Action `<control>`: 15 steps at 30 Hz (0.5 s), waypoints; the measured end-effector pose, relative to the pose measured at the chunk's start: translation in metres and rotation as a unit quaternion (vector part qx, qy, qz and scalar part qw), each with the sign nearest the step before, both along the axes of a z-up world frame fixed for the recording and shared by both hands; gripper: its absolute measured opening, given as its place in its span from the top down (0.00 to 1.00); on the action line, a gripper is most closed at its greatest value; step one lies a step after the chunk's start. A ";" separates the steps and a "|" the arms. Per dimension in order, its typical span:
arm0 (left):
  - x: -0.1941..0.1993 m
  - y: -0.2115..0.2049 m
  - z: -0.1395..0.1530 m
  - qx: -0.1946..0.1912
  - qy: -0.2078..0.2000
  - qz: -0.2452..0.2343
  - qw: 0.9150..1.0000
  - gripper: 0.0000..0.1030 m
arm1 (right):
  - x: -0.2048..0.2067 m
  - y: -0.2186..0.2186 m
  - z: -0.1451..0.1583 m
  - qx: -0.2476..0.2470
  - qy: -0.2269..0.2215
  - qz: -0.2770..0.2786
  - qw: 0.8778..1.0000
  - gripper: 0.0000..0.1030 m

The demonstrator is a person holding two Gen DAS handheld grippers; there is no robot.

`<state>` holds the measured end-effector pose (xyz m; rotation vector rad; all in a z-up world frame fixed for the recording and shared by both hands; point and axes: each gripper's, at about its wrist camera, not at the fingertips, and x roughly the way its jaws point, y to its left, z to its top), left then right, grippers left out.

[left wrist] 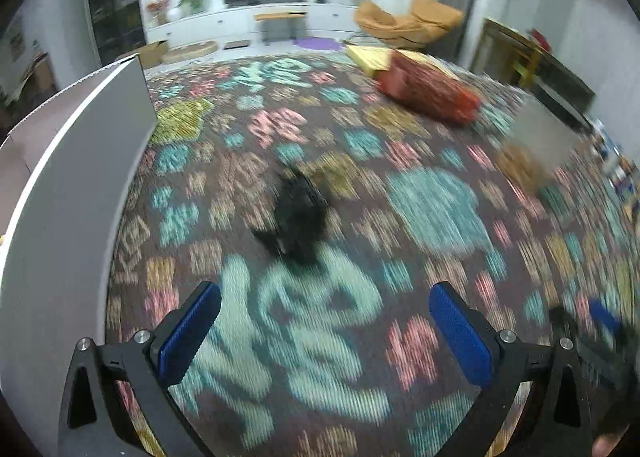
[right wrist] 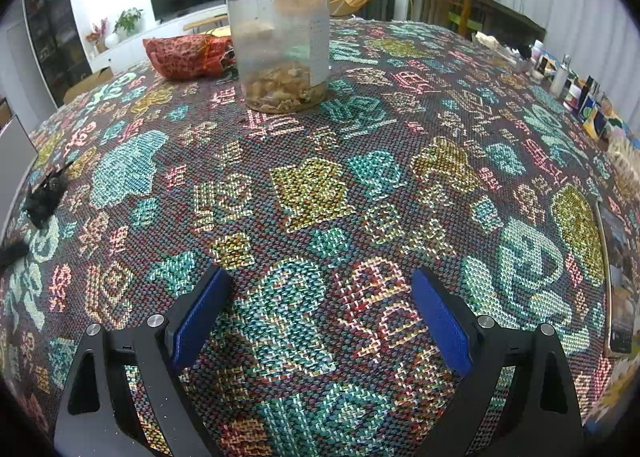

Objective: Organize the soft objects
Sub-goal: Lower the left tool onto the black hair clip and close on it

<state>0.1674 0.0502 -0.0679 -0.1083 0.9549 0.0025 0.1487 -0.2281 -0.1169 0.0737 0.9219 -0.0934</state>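
Both claws spread wide, nothing gripped: left claw [left wrist: 324, 331], right claw [right wrist: 322, 313]. 1 black soft object [left wrist: 296, 213] lies on patterned bench cloth [right wrist: 320, 185], ahead of left claw. 1 clear jar [right wrist: 280, 45] w/ black lid, 1 red bag [right wrist: 188, 55] beside it. 1 white box [left wrist: 76, 177] at left.

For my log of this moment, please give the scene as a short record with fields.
surface: table under woven patterned cloth
soft item: small black fuzzy object, lying on cloth, apart from both grippers
container: clear plastic jar with black lid, upright, tan pieces inside
other: red patterned pouch behind jar
left gripper: open, empty
right gripper: open, empty
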 end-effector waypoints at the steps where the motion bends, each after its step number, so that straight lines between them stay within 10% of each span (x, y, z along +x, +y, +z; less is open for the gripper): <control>1: 0.009 0.004 -0.003 -0.004 0.008 0.006 1.000 0.00 | 0.000 0.000 0.000 0.000 0.000 0.000 1.000 0.08; 7: 0.050 0.004 -0.032 0.038 0.034 0.000 0.999 0.13 | -0.001 -0.001 0.001 0.000 0.000 0.000 1.000 0.08; 11: 0.048 0.002 -0.025 0.042 0.016 -0.008 0.999 0.60 | 0.000 0.000 0.000 0.000 0.000 0.000 1.000 0.08; 15: 0.029 0.003 -0.016 0.043 0.017 -0.006 0.999 0.60 | 0.000 0.000 0.000 0.000 0.000 0.000 1.000 0.08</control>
